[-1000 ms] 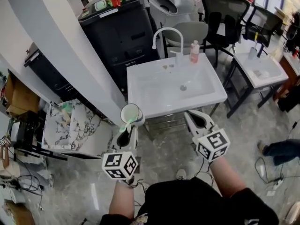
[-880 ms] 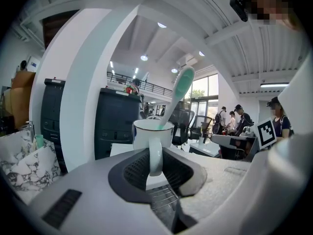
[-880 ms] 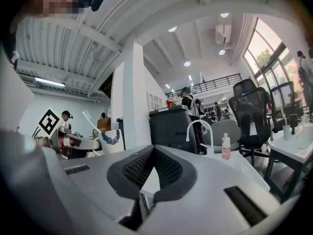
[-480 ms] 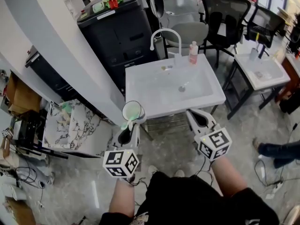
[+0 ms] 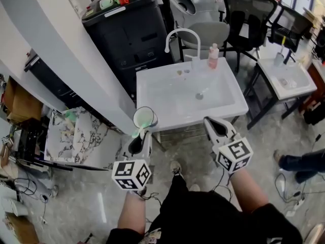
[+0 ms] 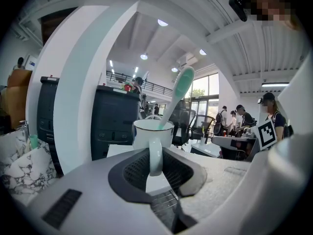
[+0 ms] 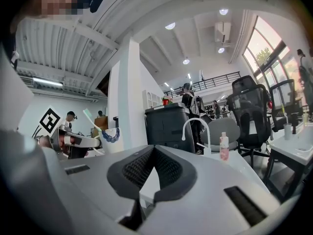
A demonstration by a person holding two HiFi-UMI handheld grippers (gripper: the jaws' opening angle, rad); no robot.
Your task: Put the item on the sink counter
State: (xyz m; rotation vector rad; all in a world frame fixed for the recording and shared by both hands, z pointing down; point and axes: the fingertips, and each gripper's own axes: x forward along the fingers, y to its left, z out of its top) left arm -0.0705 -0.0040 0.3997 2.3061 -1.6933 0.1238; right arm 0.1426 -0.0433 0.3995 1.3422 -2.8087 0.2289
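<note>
Your left gripper [image 5: 141, 137] pinches the white cup [image 5: 144, 118] by its handle, in the air at the near left corner of the sink counter [image 5: 152, 88]. You are carrying it over; next set it down flat there. Your right gripper [image 5: 214, 125] is pressed together and empty.

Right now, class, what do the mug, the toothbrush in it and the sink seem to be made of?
Mug: likely glazed ceramic; white, glossy, with a thick handle.
Toothbrush: probably plastic; smooth, pale green.
Sink: ceramic or a similar moulded material; white, shiny, looks like one piece.
</note>
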